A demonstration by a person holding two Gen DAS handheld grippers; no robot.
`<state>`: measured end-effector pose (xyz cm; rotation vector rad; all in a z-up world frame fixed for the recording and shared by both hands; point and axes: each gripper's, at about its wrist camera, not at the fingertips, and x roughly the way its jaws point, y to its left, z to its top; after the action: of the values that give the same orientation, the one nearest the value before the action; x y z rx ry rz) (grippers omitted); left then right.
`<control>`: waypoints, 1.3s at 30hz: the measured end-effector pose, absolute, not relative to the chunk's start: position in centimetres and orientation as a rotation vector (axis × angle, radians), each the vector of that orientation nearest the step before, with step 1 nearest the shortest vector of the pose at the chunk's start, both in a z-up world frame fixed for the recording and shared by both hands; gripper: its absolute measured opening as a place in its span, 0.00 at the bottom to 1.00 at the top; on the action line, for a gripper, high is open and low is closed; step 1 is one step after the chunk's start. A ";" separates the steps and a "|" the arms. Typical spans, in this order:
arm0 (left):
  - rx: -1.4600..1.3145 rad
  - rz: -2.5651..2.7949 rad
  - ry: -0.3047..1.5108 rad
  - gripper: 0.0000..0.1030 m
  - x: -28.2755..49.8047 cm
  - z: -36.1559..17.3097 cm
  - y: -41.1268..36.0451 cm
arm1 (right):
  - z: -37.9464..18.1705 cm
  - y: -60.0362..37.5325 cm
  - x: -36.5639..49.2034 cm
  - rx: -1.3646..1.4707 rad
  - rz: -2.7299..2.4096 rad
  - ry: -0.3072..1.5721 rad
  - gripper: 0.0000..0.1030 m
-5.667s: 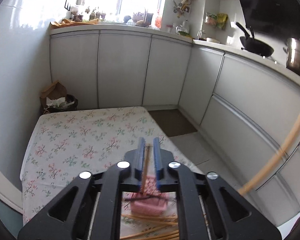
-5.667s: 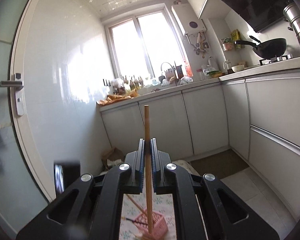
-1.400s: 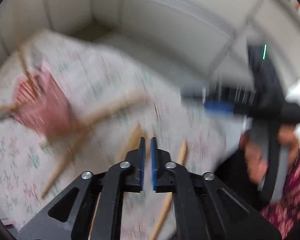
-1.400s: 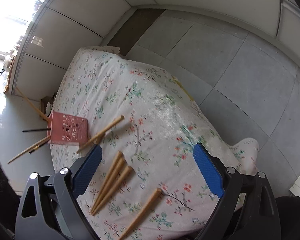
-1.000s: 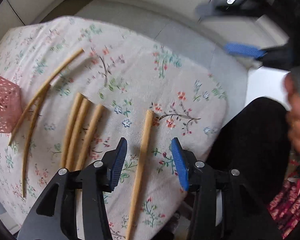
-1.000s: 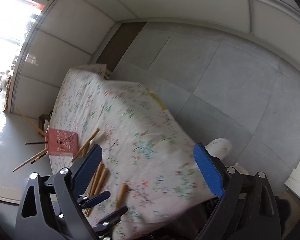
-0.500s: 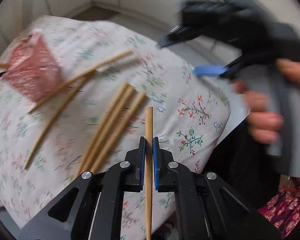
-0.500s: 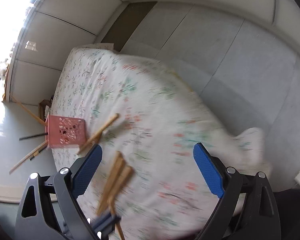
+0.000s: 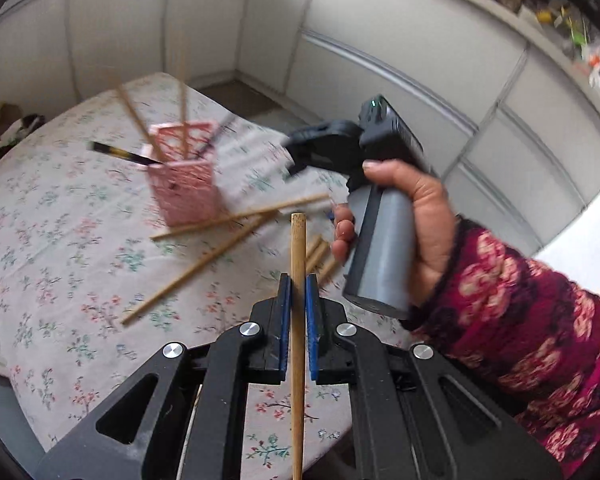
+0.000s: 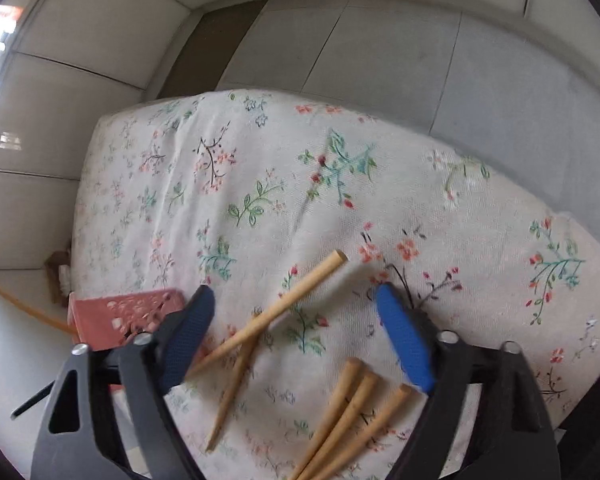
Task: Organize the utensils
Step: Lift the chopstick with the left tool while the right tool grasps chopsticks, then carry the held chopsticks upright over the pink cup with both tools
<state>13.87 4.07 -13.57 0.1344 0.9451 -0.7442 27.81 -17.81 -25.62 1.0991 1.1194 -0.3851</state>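
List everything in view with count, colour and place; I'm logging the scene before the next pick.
Held chopstick: one, tan, clamped in the left gripper.
Loose chopsticks: five, tan, on the cloth; three side by side, two crossed by the holder.
Holder: one, pink, perforated, standing on the cloth, several chopsticks inside.
Cloth: one, white floral, covering the table.
Cabinets: white, behind the table.
Left gripper: black, blue pads, jaws shut on the chopstick.
Right gripper: black, blue pads, jaws open above the loose chopsticks.
Right hand: gripping its handle.
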 end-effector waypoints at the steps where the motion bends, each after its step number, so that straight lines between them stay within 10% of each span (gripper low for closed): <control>1: 0.125 -0.739 0.939 0.06 13.8 -13.4 4.4 | -26.3 -17.8 28.3 1.122 -0.362 1.138 0.14; 5: 0.090 -0.707 0.931 0.06 14.1 -13.1 5.9 | -26.7 -18.3 27.6 1.170 -0.327 1.065 0.01; 15: 0.012 -0.645 0.879 0.06 13.8 -11.4 7.4 | -25.0 -19.4 24.0 1.125 -0.187 0.964 0.01; 21: 0.016 -0.662 0.832 0.06 12.6 -10.2 7.0 | -26.3 -19.6 26.4 1.120 -0.272 1.100 0.36; 30: -0.034 -0.695 0.737 0.06 12.0 -8.7 8.9 | -24.9 -15.7 33.8 0.824 -0.548 1.312 0.52; 32: -0.048 -0.703 0.718 0.06 11.7 -8.2 9.4 | -24.7 -15.1 34.2 0.772 -0.589 1.306 0.47; 33: -0.050 -0.703 0.710 0.06 11.6 -8.0 9.6 | -24.6 -14.8 34.1 0.735 -0.606 1.294 0.20; 39: -0.073 -0.681 0.696 0.06 11.6 -7.6 10.3 | -25.8 -16.5 29.8 0.850 -0.382 1.123 0.08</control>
<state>11.63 10.32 -7.64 -0.0729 0.6963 -0.6805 29.76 -16.49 -25.82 0.8497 1.1234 -0.3822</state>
